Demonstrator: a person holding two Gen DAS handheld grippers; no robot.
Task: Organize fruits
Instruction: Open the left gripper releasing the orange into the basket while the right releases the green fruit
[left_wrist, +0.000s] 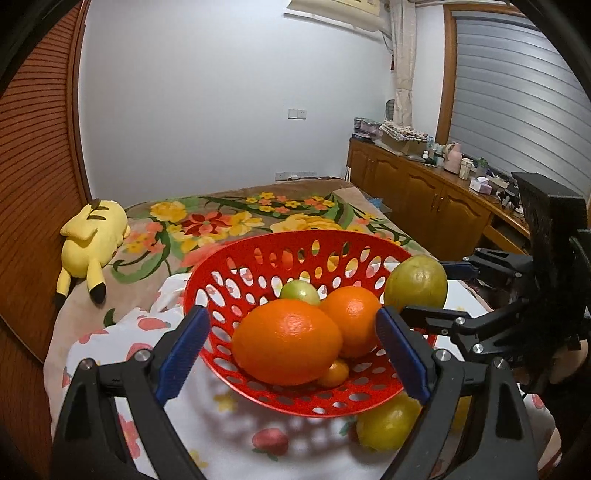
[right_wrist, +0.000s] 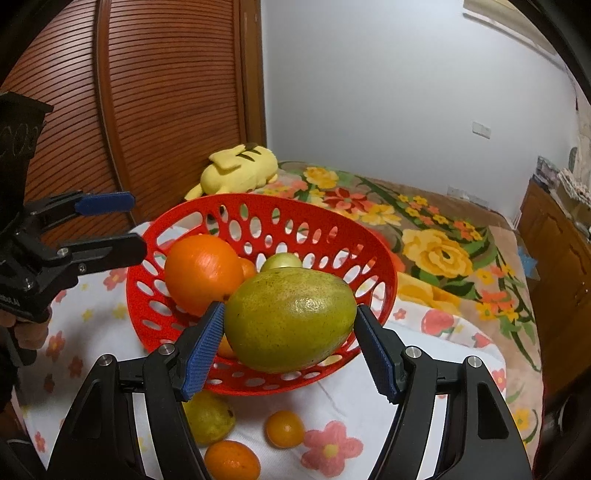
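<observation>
A red perforated basket (left_wrist: 258, 258) (right_wrist: 229, 206) stands on a white flowered cloth on the bed. It holds two big oranges (left_wrist: 288, 341) (right_wrist: 203, 275), a small green fruit (left_wrist: 299, 291) and a small orange one (left_wrist: 334, 373). My right gripper (right_wrist: 290, 334) is shut on a large yellow-green fruit (right_wrist: 290, 319) and holds it over the basket's near rim; this fruit also shows in the left wrist view (left_wrist: 415, 282). My left gripper (left_wrist: 295, 354) is open and empty in front of the basket, around the near orange.
On the cloth in front of the basket lie a yellow-green fruit (right_wrist: 208, 419) (left_wrist: 386, 424) and two small oranges (right_wrist: 284, 428) (right_wrist: 232, 459). A yellow plush toy (left_wrist: 92, 240) lies at the bed's far left by a wooden louvred door. A wooden cabinet (left_wrist: 424, 192) stands to the right.
</observation>
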